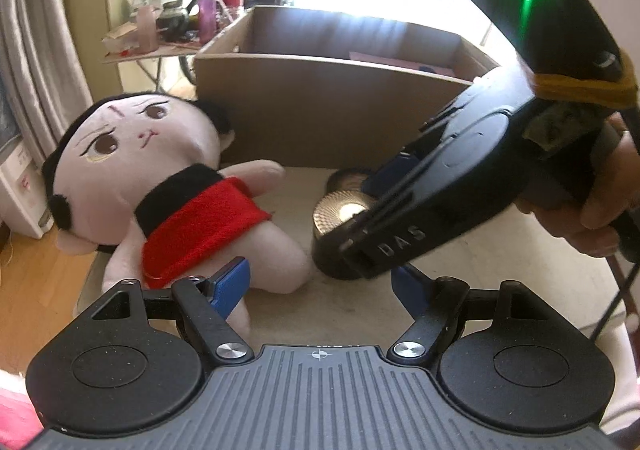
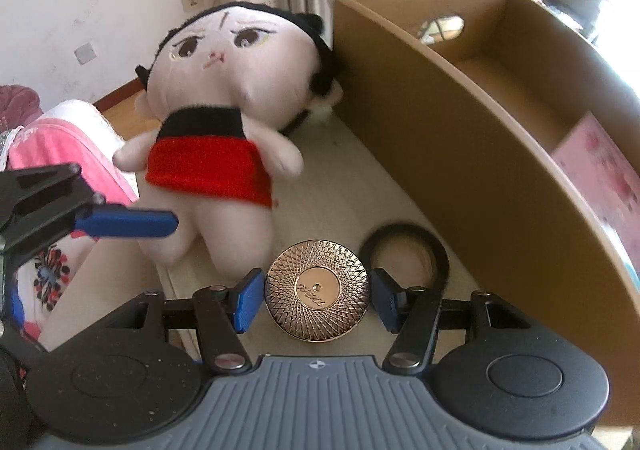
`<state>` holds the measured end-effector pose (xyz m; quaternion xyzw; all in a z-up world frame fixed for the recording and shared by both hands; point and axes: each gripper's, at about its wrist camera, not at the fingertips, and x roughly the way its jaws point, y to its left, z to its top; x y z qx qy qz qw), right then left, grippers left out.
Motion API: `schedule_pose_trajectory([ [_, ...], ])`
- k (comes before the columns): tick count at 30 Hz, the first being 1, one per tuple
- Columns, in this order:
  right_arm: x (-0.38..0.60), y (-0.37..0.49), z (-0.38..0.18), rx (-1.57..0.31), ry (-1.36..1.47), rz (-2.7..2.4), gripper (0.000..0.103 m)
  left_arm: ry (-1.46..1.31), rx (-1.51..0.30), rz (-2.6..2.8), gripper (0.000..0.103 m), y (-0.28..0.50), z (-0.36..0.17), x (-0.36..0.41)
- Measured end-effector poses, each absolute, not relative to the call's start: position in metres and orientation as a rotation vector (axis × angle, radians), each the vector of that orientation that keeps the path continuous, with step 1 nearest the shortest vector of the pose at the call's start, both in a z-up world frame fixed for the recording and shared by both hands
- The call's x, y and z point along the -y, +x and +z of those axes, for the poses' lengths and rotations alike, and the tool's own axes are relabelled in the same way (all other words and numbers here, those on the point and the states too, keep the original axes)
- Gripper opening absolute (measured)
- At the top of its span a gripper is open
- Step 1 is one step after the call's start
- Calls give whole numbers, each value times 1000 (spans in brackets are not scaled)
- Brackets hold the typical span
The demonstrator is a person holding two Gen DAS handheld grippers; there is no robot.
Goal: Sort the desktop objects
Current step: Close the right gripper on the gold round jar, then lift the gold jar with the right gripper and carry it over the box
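Straddling a round gold-lidded compact (image 2: 317, 296), the right gripper (image 2: 317, 300) is holding its blue fingers (image 2: 248, 300) spread wide, one on either side of the lid; whether the pads are touching its rim is hard to tell. The compact is lying flat on the pale tabletop (image 2: 320, 177), patterned lid facing up, so it is showing no long axis. A black hair band (image 2: 404, 256) is lying just beside it, toward the cardboard box (image 2: 460, 153).

A plush doll (image 2: 216, 117) in a red and black garment is lying on its back, its long axis running from the legs near the compact up to the head, which is resting against the box's corner.

In the left wrist view the left gripper (image 1: 318, 284) is hovering with its fingers apart and nothing between them, pointing toward the box (image 1: 320, 105). The right gripper's body (image 1: 440, 185) is crossing in front, hiding most of the compact (image 1: 340, 211), and its right fingertip is also covered. A pink item (image 2: 600, 169) inside the box is cut off by the wall.
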<state>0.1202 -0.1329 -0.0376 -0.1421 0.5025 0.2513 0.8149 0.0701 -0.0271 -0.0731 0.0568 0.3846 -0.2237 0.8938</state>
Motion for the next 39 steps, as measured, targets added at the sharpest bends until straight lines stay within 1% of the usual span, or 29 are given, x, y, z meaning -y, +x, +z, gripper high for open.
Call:
schedule_pose_trajectory([
  [7,174,96,-34,-1089,-246,443,61,157,-787,-535,81,59,-71,53],
  [11,199,90,-33,-1101,-201,375,61,175,-788,-575,90,58,-72,70],
  [13,208,89,-34,-1105,-178,353,61,185,-786,-597,98,60,-74,78],
  [18,220,86,-36,-1105,-141,331,61,145,-821,-670,103,63,-82,91],
  [22,219,88,-38,-1103,-137,328,61,89,-845,-650,103,66,-89,92],
  [32,227,94,-43,-1151,-48,333,61,184,-819,-668,103,65,-99,102],
  [37,227,95,-42,-1153,-46,333,61,220,-801,-682,100,70,-107,105],
  [39,227,94,-38,-1139,-53,334,61,246,-791,-684,96,70,-109,107],
])
